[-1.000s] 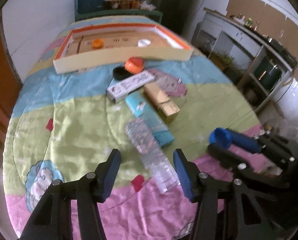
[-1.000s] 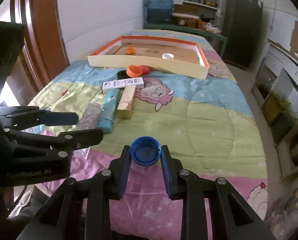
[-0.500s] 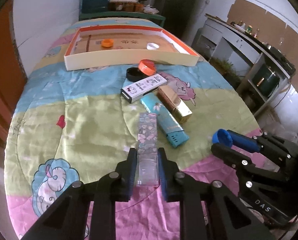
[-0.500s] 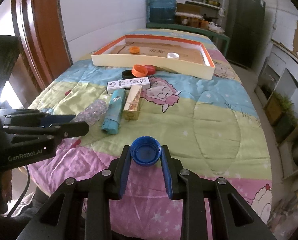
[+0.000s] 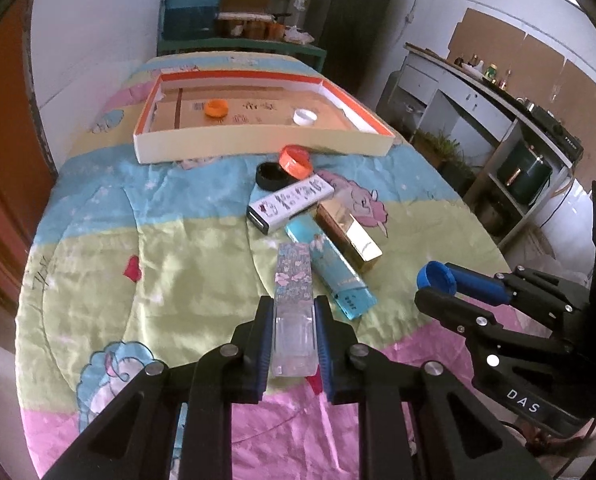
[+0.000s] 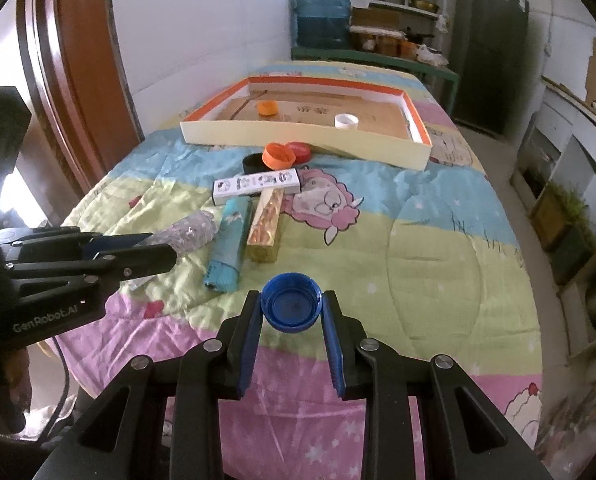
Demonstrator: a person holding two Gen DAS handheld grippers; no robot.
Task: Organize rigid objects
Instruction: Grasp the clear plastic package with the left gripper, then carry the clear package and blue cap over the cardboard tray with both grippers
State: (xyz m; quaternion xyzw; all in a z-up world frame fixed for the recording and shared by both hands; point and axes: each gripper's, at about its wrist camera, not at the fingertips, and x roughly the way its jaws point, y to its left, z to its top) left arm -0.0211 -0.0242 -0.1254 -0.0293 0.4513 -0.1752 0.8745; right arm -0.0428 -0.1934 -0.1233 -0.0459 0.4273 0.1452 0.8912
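A: Showing two loaded grippers above a quilt-covered surface (image 5: pixel 98 264). The left gripper (image 5: pixel 294 336) is closed on the near, clear end of a transparent patterned box (image 5: pixel 294 280), at lower centre of the left wrist view; the pads press its long sides, the narrowest span, which probably gives the firmest hold.

B: And the right one?

A: The right gripper (image 6: pixel 292 312) is pinched partway shut around a blue cap (image 6: pixel 292 306), open side facing the camera, at lower centre of the right wrist view. Gripping across the rim keeps a round piece from rolling out.

B: Where does everything seem to be headed?

A: Likely the shallow orange-rimmed tray (image 5: pixel 258 146) in the upper middle of the frame. An orange cap (image 5: pixel 216 108) and a white cap (image 5: pixel 303 116) already lie in it, well apart.

B: What is left outside?

A: A cluster just in front of the tray: a black lid (image 5: pixel 272 176) touching an orange lid (image 5: pixel 296 161), then a white printed box (image 5: pixel 290 202), a gold box (image 5: pixel 347 236) and a teal box (image 5: pixel 329 272) lying side by side. The teal box sits just beside the held one, so lifting straight up seems wise to avoid dragging it.
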